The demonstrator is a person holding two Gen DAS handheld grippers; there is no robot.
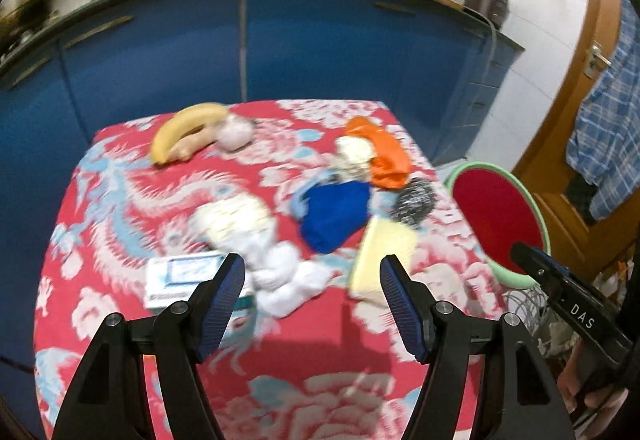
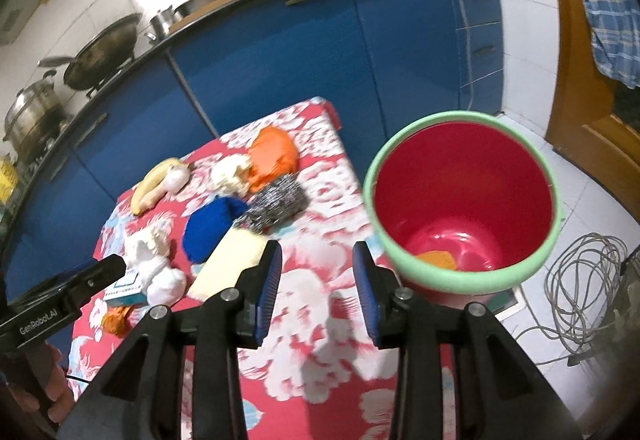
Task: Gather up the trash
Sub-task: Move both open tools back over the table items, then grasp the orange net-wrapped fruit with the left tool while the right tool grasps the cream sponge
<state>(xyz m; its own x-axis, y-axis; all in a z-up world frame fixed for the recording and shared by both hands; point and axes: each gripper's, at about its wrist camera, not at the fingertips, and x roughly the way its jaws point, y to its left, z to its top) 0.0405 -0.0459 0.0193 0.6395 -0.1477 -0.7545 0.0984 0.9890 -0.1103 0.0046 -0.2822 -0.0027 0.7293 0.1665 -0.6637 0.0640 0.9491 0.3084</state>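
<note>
A table under a red flowered cloth carries the trash: a white crumpled tissue, a cream paper wad, a blue cloth, an orange bag, a steel scourer, a yellow sponge and a small box. My left gripper hovers open over the tissue and sponge, holding nothing. My right gripper is open and bare above the table's right edge, just left of the red bin with a green rim. An orange scrap lies in the bin's bottom.
A banana and a pinkish ball lie at the table's far left. Blue cabinets stand behind, with pots on the counter. A coiled cable lies on the floor right of the bin. A wooden door is at the right.
</note>
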